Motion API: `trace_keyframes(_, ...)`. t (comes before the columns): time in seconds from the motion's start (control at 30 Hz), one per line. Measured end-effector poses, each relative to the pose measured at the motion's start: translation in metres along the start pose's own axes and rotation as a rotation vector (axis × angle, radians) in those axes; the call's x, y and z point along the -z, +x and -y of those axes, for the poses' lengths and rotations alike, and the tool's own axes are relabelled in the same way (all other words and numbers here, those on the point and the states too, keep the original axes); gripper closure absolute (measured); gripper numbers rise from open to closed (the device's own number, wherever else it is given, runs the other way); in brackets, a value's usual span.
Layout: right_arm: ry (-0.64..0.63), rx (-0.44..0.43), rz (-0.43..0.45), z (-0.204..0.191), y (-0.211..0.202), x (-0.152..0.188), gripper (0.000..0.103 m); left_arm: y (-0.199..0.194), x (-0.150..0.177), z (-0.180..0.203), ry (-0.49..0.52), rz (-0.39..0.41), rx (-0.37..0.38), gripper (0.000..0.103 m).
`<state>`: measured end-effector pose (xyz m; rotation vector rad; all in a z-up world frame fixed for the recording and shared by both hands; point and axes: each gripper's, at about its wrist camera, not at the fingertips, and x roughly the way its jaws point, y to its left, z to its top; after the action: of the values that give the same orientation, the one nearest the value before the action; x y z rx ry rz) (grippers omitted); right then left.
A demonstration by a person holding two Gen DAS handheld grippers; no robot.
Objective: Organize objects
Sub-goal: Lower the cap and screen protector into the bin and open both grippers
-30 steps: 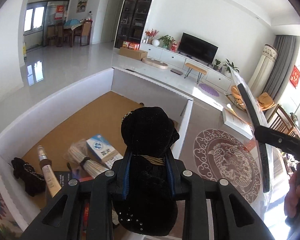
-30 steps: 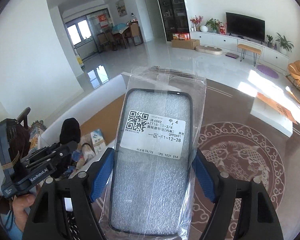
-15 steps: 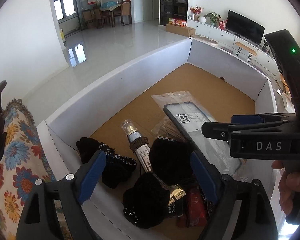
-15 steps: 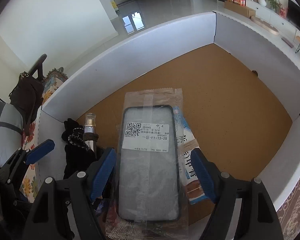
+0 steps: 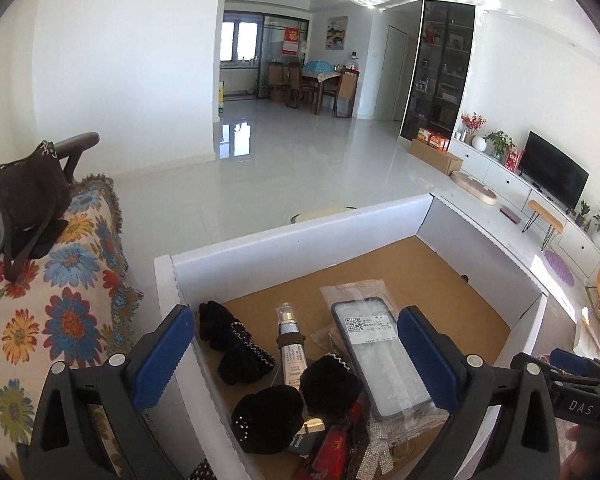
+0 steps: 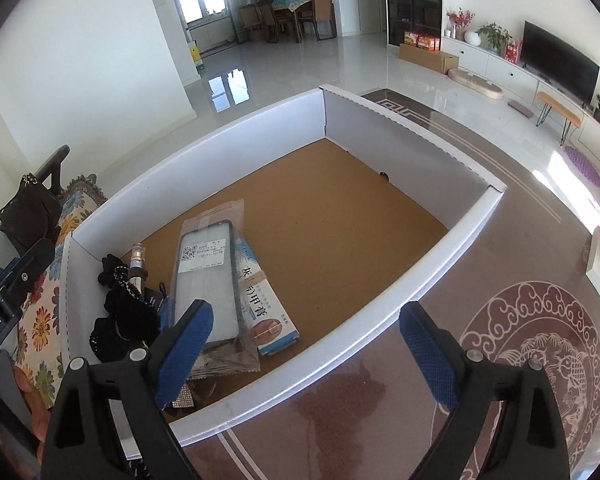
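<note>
Left tongs [image 5: 296, 354]: jaws just opened wide, empty | Right tongs [image 6: 306, 344]: jaws just opened, empty | Bagged phone case [image 6: 206, 280]: in white box [image 6: 236, 132], near-left corner | Handling: light, stiff, slippery film; grip long edges.

Cardboard box [image 6: 260, 128]: white smooth walls, matt brown floor. Phone case [image 6: 206, 280]: clear glossy plastic bag, white paper label. Black pouches [image 5: 266, 418]: matt, velvety cloth. Gripper pads [image 5: 162, 356]: blue, textured; frames matt black plastic. Floor tiles [image 5: 300, 160]: glossy, reflective. Sofa throw [image 5: 60, 292]: woven floral cloth.
</note>
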<state>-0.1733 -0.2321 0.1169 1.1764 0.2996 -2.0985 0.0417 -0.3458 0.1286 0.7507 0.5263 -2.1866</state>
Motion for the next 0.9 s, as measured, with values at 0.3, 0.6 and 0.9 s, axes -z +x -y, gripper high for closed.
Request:
trace_keyframes(0.3, 0.013, 0.02, -0.016, 0.005, 0.01, 0.002, 0.008, 0.034, 0.024, -0.002, 0.076, -0.208, -0.021, 0.0)
trace_keyframes(0.6, -0.069, 0.028, -0.038, -0.029, 0.028, 0.006, 0.008, 0.02, 0.03, 0.013, 0.251, -0.122, -0.056, 0.0)
trace_keyframes(0.9, -0.098, 0.025, -0.021, -0.041, 0.027, 0.006, 0.008, 0.016, 0.033, 0.013, 0.226, -0.123, 0.05, 0.0)
